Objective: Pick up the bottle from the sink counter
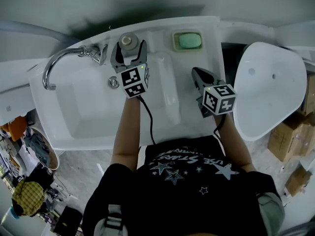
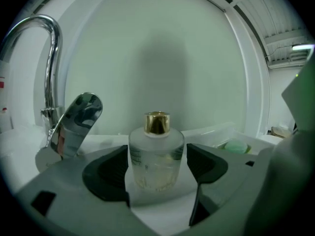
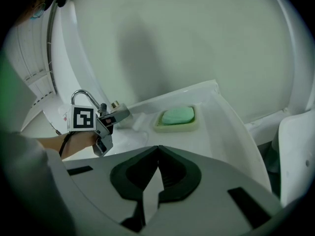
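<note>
Standing upright at the back edge of the surface point(image 1: 162, 82), one bottle point(image 2: 156, 156) shows a squat frosted-glass body, pale liquid inside and a gold cap. The left gripper point(image 1: 129, 53) has its fingers point(image 2: 106, 173) apart, one on each side of it. The right gripper point(image 3: 157, 154), fingers together, hangs near the right edge. One faucet point(image 1: 54, 65) and one green soap point(image 1: 188, 41) flank the bottle.

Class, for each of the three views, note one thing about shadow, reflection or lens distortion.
Head view: a dark shadow lies on the wall above the sink counter. Left gripper view: the fisheye bows the wall's edge; the faucet lever mirrors the surroundings; a soft shadow sits behind the bottle. Right gripper view: black corners, the soap sharp.
</note>
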`<state>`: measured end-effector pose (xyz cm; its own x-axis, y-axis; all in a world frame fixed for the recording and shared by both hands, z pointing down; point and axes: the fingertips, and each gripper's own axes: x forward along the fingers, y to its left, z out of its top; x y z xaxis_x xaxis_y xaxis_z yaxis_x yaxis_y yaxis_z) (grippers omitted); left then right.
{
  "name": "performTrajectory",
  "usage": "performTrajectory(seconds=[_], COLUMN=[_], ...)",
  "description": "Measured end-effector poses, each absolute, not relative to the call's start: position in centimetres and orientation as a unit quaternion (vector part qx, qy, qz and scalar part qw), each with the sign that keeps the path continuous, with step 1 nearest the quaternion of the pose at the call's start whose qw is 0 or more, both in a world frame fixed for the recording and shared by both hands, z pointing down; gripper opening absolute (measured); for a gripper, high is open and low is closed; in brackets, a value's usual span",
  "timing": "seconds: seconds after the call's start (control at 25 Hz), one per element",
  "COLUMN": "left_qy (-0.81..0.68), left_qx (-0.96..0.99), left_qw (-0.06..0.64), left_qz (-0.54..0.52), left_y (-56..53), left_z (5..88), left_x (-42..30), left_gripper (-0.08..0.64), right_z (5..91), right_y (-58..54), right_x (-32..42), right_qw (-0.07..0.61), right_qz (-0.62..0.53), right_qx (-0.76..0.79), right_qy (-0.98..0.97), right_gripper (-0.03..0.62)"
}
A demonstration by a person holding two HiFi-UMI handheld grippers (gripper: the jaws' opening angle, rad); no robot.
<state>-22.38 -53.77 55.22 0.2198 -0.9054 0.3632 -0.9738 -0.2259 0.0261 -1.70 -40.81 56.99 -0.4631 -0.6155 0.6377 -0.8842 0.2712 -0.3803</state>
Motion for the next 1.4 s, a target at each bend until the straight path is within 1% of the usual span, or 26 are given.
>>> performTrajectory(seconds=[0.56,0.84,1.24,1.4], left_qy=[-0.606,-0.594,-0.586,-0.574], left_qx=[0.769,0.774,0.78,0.791], left_qw=[0.128,0.141,0.171,0.165], left_qz=[0.158,0.168,0.138,0.13], left_y=[-55.5,-55.4,-53.2,-51.0], left_z=[56.0,56.1,54.7,52.5], left_x=[-22.7,-22.6,-22.2,-21.5], left_gripper=[0.356,0.342,0.341,0.341], right_z=[57.6,57.1,55.7,55.0], right_y=[-39.7,-39.7,-39.7,-39.4], right_x=[-1.1,-1.1,-1.6,-2.4], right_qw=[0.187,0.187,0.187,0.186], right_qz=[0.37,0.365,0.348,0.343], right_qx=[0.486,0.485,0.479,0.468], right_qy=[-0.769,-0.772,-0.784,-0.793], right_gripper=[0.006,0.006,0.006,0.006])
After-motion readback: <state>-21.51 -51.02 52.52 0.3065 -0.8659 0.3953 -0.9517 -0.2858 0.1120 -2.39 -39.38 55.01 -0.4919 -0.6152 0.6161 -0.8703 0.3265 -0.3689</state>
